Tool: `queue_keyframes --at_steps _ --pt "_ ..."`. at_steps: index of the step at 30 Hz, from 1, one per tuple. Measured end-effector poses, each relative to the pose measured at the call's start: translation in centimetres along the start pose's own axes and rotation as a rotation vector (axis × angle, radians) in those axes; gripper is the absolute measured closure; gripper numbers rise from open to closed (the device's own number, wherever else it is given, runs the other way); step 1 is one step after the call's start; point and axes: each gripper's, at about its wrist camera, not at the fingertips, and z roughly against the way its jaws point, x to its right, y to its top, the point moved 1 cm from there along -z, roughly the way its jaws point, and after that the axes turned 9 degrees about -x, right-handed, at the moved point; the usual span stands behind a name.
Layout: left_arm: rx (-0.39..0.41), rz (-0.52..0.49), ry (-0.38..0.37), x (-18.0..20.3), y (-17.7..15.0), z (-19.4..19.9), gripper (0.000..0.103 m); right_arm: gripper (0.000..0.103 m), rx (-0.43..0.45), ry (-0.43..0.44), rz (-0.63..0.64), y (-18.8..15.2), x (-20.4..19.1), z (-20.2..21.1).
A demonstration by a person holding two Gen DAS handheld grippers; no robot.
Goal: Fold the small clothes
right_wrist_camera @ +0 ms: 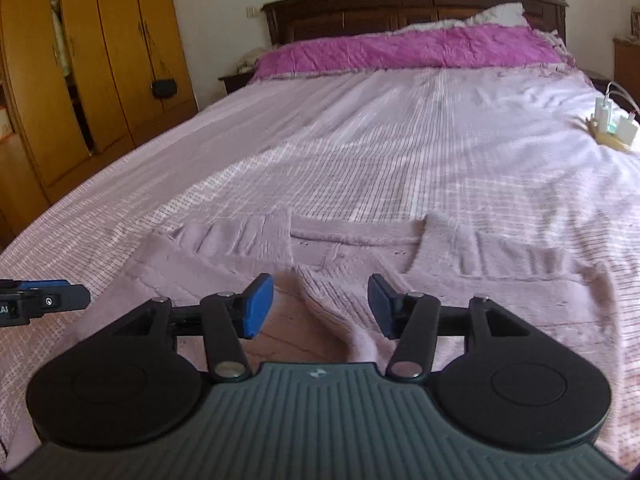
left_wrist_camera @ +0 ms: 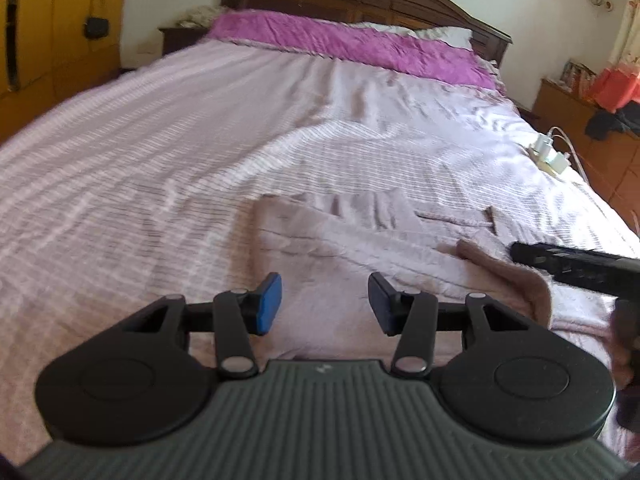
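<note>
A small pale pink knitted garment point(left_wrist_camera: 352, 240) lies flat on the bed, also in the right wrist view point(right_wrist_camera: 360, 248), its ribbed edge and shoulder straps toward the headboard. My left gripper point(left_wrist_camera: 325, 304) is open and empty, just above the garment's near left part. My right gripper point(right_wrist_camera: 321, 306) is open and empty above the garment's near middle, where a fold ridge runs between the fingers. The right gripper's finger shows at the right edge of the left wrist view point(left_wrist_camera: 576, 266). The left gripper's tip shows at the left edge of the right wrist view point(right_wrist_camera: 44, 300).
The bed point(left_wrist_camera: 160, 152) has a pale pink striped cover and a magenta pillow band point(left_wrist_camera: 344, 42) by the dark headboard. A power strip with white chargers point(left_wrist_camera: 550, 154) lies at the bed's right edge. A yellow wardrobe point(right_wrist_camera: 80, 60) stands left, a wooden cabinet point(left_wrist_camera: 580, 120) right.
</note>
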Motion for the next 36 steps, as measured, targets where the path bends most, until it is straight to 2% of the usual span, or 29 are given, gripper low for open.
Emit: queue_keyframes --at_steps 3,7,9,10,11,12,14,22,27,33,36 --pt "-0.016 0.004 -0.030 0.3 0.4 -1.5 0.053 0.043 -0.041 -0.014 -0.011 0.2 0.0 -2.0" --pt "-0.041 -0.006 -0.030 0.6 0.5 -3.2 0.053 0.043 -0.074 -0.052 -0.033 0.1 0.7 -4.0" --pt "-0.052 0.000 -0.034 0.6 0.4 -3.8 0.053 0.047 -0.075 -0.043 -0.061 0.1 1.2 -4.5" --pt "-0.056 0.004 -0.035 0.6 0.4 -4.0 0.053 0.052 -0.070 -0.046 -0.070 0.0 1.5 -4.3" --pt "-0.061 0.009 -0.035 0.6 0.4 -4.3 0.053 0.068 -0.065 -0.056 -0.076 0.0 1.7 -4.2" --pt "-0.065 0.014 -0.034 0.6 0.3 -4.6 0.053 0.079 -0.060 -0.066 -0.090 0.0 2.0 -4.1" --pt "-0.075 0.019 -0.026 0.5 0.2 -5.1 0.053 0.092 -0.047 -0.056 -0.137 0.1 2.7 -3.6" --pt "-0.092 0.010 0.001 0.7 0.0 -5.9 0.053 0.094 0.120 -0.066 -0.226 -0.1 5.3 2.3" --pt "-0.089 0.001 0.016 1.0 -0.2 -5.9 0.053 0.094 0.193 -0.085 -0.278 -2.2 8.1 5.9" --pt "-0.091 -0.001 0.029 1.2 -0.3 -6.2 0.053 0.094 0.191 -0.118 -0.387 -6.3 11.7 8.0" --pt "-0.092 -0.005 0.036 1.4 -0.4 -6.3 0.053 0.093 0.148 -0.099 -0.447 -8.4 13.0 7.9"
